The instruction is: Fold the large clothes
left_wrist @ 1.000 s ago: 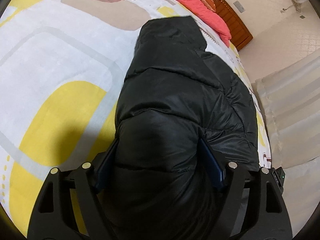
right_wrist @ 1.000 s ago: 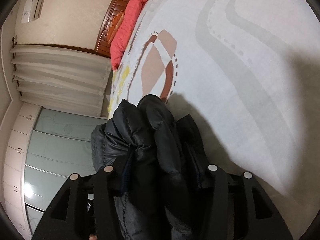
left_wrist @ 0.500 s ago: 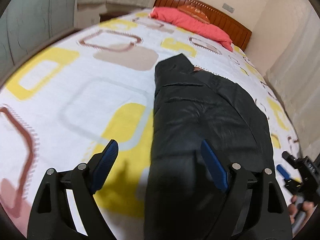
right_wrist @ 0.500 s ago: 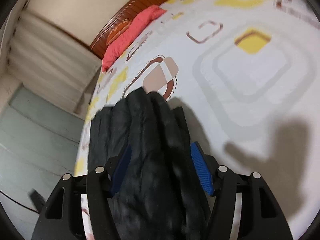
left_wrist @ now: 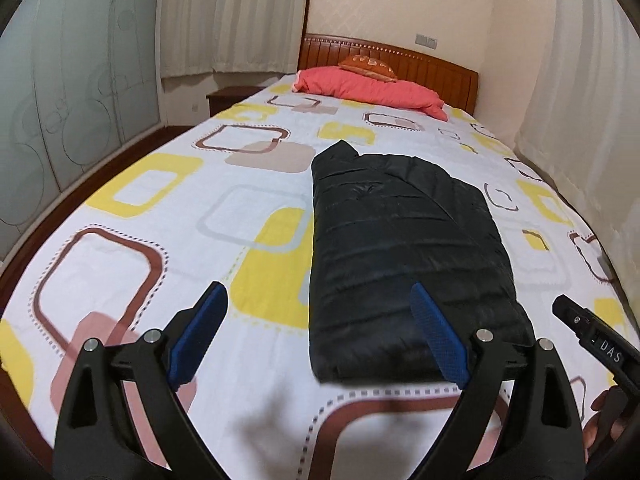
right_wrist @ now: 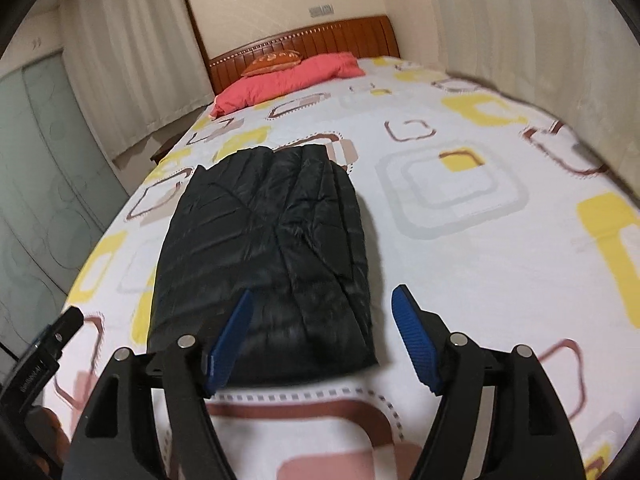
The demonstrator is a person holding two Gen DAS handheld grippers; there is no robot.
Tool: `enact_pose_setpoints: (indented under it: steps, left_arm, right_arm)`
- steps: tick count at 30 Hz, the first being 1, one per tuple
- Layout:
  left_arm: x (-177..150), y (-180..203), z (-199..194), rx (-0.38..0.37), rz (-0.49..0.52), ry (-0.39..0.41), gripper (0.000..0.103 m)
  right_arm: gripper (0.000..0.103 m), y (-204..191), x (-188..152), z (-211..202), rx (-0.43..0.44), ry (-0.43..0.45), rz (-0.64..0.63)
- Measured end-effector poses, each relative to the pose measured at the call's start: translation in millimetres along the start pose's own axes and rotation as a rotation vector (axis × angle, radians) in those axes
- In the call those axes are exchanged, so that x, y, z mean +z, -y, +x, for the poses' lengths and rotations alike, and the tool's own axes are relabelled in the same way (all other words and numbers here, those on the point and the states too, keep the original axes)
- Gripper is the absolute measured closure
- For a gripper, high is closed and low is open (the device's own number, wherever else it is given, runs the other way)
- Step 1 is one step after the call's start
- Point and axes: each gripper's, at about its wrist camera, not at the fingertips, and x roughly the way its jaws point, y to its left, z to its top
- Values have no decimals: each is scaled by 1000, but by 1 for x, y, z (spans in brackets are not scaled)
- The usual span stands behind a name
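Where the patterned sheet [left_wrist: 168, 216] covered the bed [right_wrist: 460, 240], white with yellow, brown and grey rounded squares, a black padded jacket [left_wrist: 400, 240] lay folded into a long thick bundle. The jacket sat lengthwise on the bed, its narrower end toward the wooden headboard [left_wrist: 420, 64] and its blunt folded end toward the foot. Beyond the jacket, against the headboard, lay a red pillow [left_wrist: 372, 90] with a small orange cushion [left_wrist: 370, 65] on top. Pale curtains [left_wrist: 248, 16] hung beyond the headboard end, and frosted glass doors [left_wrist: 60, 100] stood off to the side of the bed.

The left tongs [left_wrist: 320, 332] hovered above the bed at the jacket's near end, jaws wide apart after just opening further. One blue pad [left_wrist: 438, 336] showed in front of the jacket's near corner and the other over the bare sheet beside the jacket, with nothing pressed between them.

The right tongs [right_wrist: 322, 336] hung over the same near end, jaws apart and likewise just opened further. One pad [right_wrist: 230, 338] was seen over the jacket's edge and the other over the sheet just beside it, neither pressing on the cloth. Fingers [left_wrist: 608, 420] of the person showed at the edge of the left view.
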Motion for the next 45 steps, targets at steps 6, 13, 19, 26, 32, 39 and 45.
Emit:
enact_pose_setpoints:
  steps: [6,13,19,26,32,39,45]
  left_arm:
    - [-14,9,-36,-7,23,34,10]
    - [-21,17,-54,0,45,63,10]
    - [-23,16,-56,4,45,62,10]
    - [-23,15,-56,3,46,64,10]
    - [-24,16,-58,2,47,68,10]
    - [-24,15,-58,2,46,69,10]
    - [-23,15,-58,3,47,69,10]
  right_arm:
    - [32,-7,-18,-42,-17,60,-35]
    - [32,-18,-25,-64,-34,115,-85]
    - [31,-23,-28,-68,-29,130,-95]
    - [31,-27,-31,-68,-28,129,-111]
    - [31,-30,-31,-71,-33,141,-119]
    - [31,-32,-32,-72,-30,144,-122]
    - [31,-33,-31,-73,-29,147,-124]
